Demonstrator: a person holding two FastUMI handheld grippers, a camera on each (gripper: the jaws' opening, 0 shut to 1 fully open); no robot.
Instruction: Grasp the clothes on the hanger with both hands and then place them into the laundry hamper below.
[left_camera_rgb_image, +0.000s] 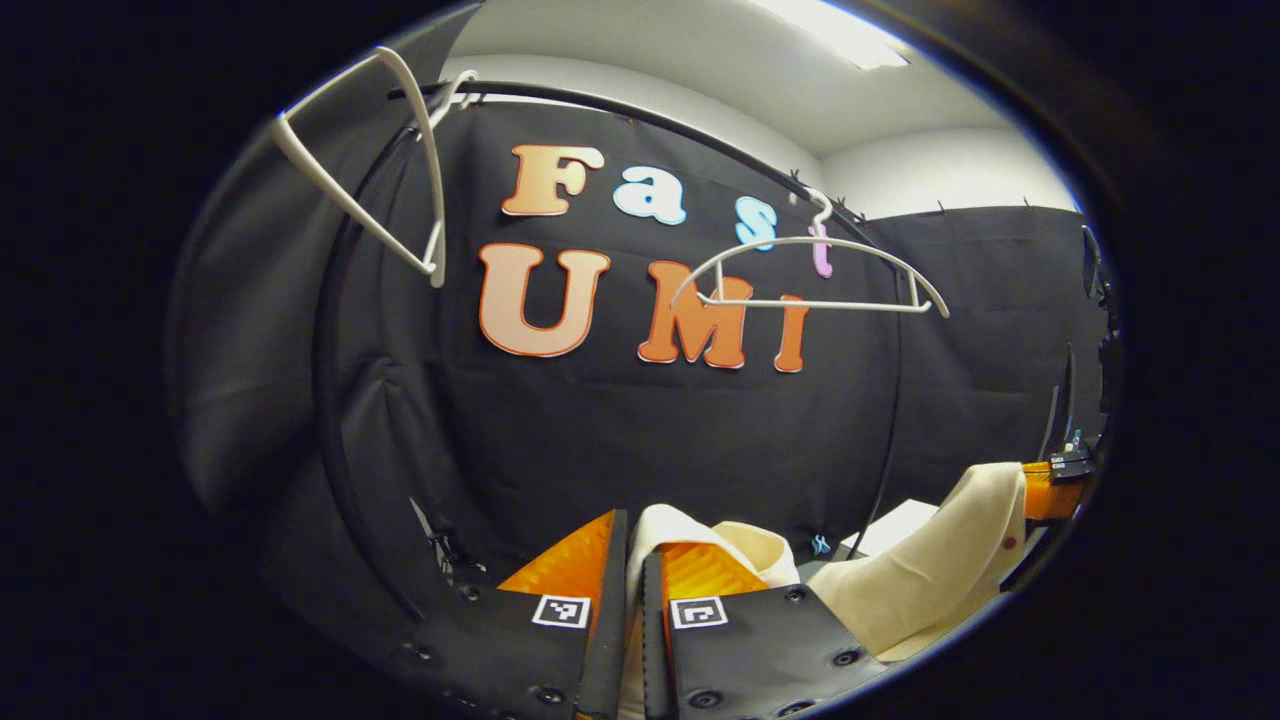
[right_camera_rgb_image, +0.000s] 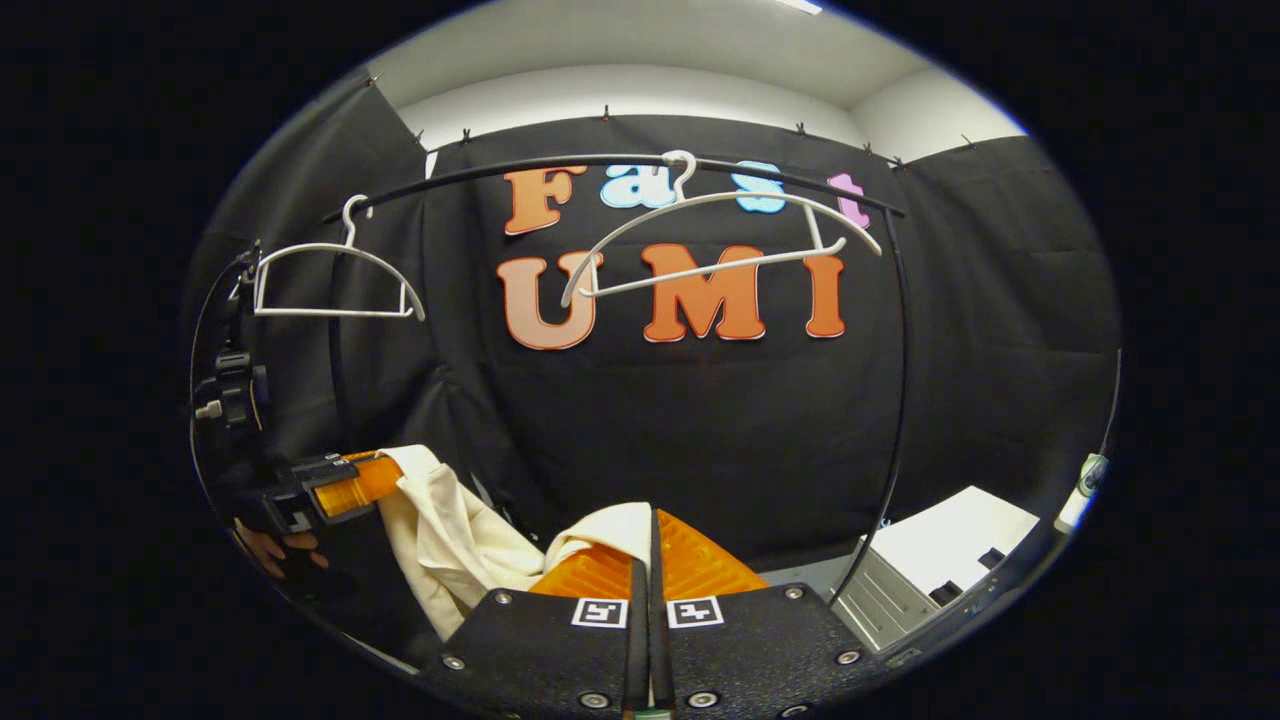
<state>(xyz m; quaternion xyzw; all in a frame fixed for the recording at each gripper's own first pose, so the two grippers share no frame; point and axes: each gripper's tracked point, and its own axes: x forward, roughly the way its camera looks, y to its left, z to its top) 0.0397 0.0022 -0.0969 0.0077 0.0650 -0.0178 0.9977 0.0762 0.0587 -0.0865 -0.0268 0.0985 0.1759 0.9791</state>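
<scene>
white box low right, near black cloth wall.

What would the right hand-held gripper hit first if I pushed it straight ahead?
Past the cream garment pinched between its fingers, the right hand-held gripper points at the black cloth wall, below the hangers. Nothing else seems to lie between, though depth is unclear.

Each of the tongs carries a flat black housing at the base of its two fingers, fastened with round dark screws near the corners and edges. On the left tongs, a small square black-and-white marker sits on each half of the housing. The right tongs bear the same pair of square markers. Both have ridged inner faces on their fingers. Farther off in the right gripper view, black clamp hardware rides behind the fingers.
</scene>
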